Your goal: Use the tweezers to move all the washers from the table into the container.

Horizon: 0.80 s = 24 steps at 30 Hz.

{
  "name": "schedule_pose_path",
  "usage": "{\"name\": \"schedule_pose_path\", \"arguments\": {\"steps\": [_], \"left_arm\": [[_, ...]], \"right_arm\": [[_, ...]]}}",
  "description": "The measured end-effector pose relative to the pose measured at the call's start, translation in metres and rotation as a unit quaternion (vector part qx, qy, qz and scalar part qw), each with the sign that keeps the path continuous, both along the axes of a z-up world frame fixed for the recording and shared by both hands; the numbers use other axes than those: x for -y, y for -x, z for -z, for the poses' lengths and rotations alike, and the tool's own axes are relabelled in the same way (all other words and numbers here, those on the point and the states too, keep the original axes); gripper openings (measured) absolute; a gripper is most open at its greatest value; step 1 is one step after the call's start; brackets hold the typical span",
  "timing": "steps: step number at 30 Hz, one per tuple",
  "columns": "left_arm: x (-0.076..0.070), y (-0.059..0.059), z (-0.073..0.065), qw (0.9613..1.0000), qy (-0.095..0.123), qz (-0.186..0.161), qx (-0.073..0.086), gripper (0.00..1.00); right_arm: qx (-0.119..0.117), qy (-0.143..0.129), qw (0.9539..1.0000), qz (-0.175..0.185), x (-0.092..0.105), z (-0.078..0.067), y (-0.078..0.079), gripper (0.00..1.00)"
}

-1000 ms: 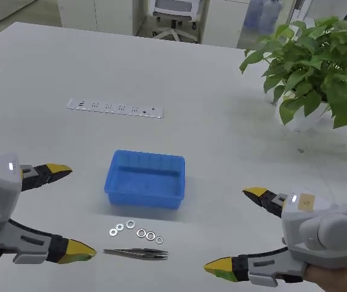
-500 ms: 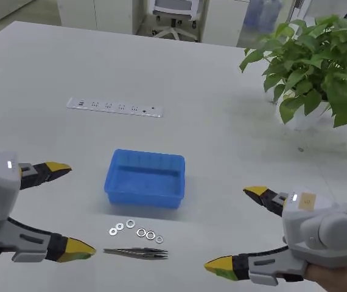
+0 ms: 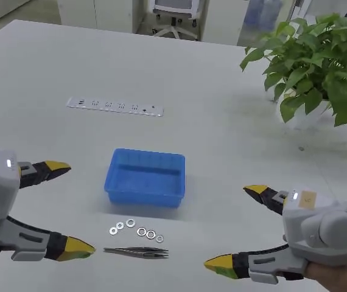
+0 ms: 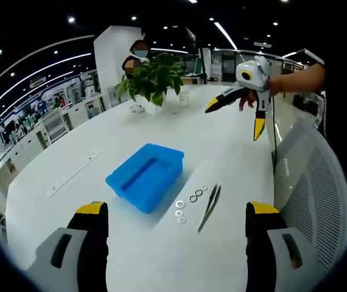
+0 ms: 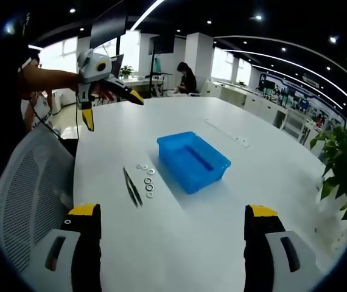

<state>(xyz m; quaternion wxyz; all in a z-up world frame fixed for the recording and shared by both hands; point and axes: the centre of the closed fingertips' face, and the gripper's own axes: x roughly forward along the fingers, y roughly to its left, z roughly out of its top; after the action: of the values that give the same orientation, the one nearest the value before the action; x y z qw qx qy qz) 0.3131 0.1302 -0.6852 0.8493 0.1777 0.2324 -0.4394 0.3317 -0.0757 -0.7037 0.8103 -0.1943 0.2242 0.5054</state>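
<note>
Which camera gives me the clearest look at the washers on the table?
The head view: the washers lie as separate rings in a loose row between the blue container and the tweezers. Both gripper views show them too, but smaller, as tiny rings beside the tweezers.

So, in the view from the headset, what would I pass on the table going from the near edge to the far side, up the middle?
thin metal tweezers → row of small silver washers → blue rectangular plastic container → long white power strip
</note>
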Motion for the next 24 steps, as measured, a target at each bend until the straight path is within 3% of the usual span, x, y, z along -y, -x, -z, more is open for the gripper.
{"name": "schedule_pose_path", "arguments": {"steps": [14,24], "left_arm": [[0.0,0.0,-0.001,1.0,-0.002,0.001,-0.001,1.0],[0.003,0.0,0.009,0.9998,-0.012,0.011,-0.009,1.0]], "right_arm": [[0.002,0.002,1.0,-0.004,-0.001,-0.001,-0.002,0.99],[0.003,0.006,0.9999,-0.015,-0.005,0.002,-0.006,0.97]]}}
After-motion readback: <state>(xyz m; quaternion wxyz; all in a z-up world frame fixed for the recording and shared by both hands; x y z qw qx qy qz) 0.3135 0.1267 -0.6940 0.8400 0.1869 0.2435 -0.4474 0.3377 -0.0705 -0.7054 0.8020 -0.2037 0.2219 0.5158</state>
